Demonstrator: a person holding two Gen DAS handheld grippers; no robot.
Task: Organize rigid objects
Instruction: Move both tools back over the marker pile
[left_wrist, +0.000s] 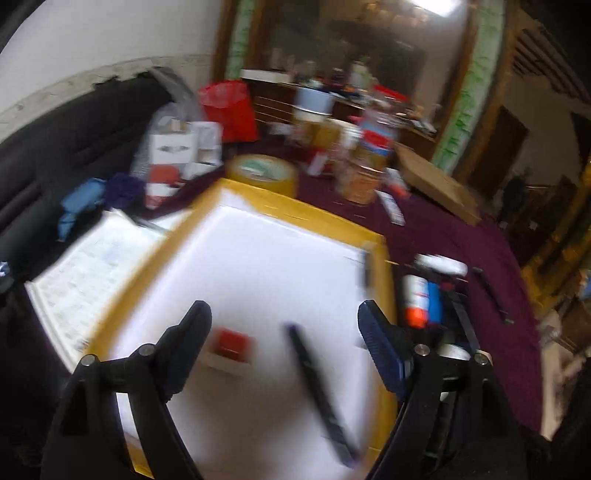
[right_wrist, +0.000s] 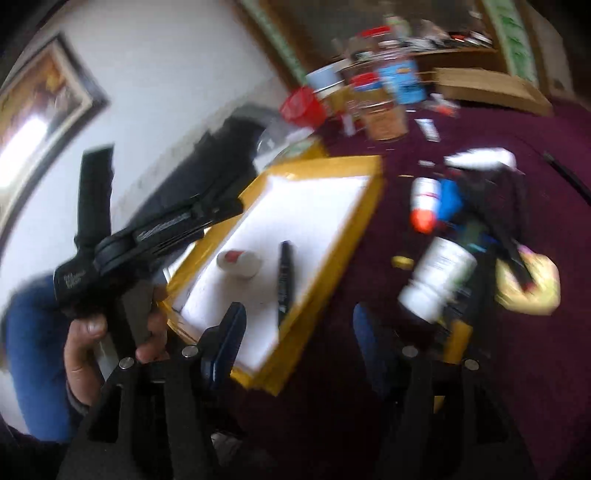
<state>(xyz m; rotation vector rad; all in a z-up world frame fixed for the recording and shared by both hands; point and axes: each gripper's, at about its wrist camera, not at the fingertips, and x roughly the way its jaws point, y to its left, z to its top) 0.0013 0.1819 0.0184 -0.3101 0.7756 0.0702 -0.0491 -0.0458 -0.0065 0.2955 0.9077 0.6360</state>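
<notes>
Both our grippers, left gripper (left_wrist: 284, 325) and right gripper (right_wrist: 297, 328), show wide, empty jaws. Pen (left_wrist: 319, 387) and small bottle (right_wrist: 238, 263) lie in the tray (right_wrist: 334, 236); hasty reaching risks scattering the pile (right_wrist: 476, 221) alongside.

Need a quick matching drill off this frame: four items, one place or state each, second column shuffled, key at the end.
Items:
1. black pen
2. small red-topped container
3. white bottle with orange cap
4. left gripper

Places or states:
A. on the maroon cloth, beside the tray
B. open, nothing between its fingers
C. lying lengthwise on the tray's white surface
D. on the yellow-rimmed tray, left of the pen

Pairs: 1-C, 2-D, 3-A, 4-B
</notes>
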